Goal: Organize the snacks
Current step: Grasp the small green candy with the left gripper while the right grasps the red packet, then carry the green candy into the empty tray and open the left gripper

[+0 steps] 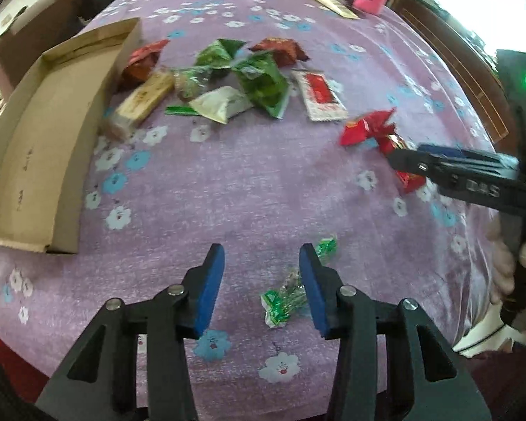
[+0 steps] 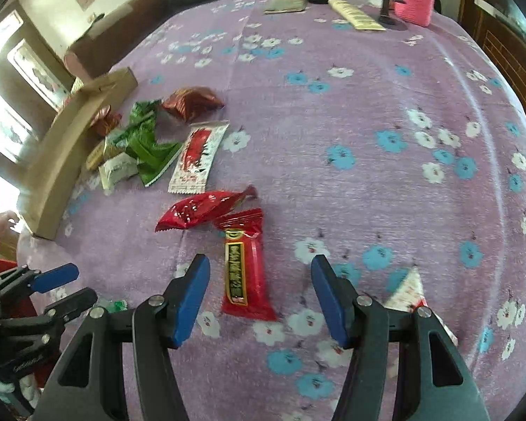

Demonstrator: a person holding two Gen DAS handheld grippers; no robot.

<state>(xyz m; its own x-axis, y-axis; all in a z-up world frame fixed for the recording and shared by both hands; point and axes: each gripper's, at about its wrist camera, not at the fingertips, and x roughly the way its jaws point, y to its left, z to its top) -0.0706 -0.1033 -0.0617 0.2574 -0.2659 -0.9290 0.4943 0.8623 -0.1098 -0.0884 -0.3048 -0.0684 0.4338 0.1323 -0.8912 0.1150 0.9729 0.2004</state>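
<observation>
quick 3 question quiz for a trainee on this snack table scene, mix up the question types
1. True or false: the cardboard box already holds several snacks.
2. Which snack lies between the right gripper fingers? A) green candy B) red bar C) white-and-red sachet
3. Fill in: the small green candy lies against the left gripper's ____ finger, as its own camera shows it.

Key
1. False: as far as the box shows, it looks empty.
2. B, the red bar; the pads are not touching it.
3. Right.
</observation>
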